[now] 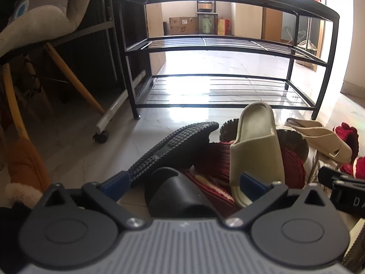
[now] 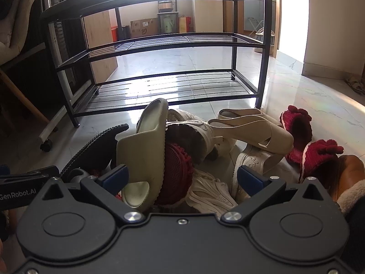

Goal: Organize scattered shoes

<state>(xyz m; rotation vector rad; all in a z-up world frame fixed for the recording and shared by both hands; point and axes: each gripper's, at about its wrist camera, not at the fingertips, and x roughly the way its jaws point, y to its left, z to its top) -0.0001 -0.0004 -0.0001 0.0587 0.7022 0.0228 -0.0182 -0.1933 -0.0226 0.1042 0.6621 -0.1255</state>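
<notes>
A heap of shoes lies on the floor before an empty black shoe rack. My left gripper is open just above a black slide, with a second black slide turned sole-up behind it. An olive slide leans on a dark red slipper. My right gripper is open over the olive slide, the red slipper and a white sneaker. A beige heeled mule and red fuzzy slippers lie to the right.
A chair with yellow wooden legs and a wheeled frame stand left of the rack. A brown fur-lined boot lies at the far right. Glossy tiled floor stretches right of the rack. Boxes stand in the room behind.
</notes>
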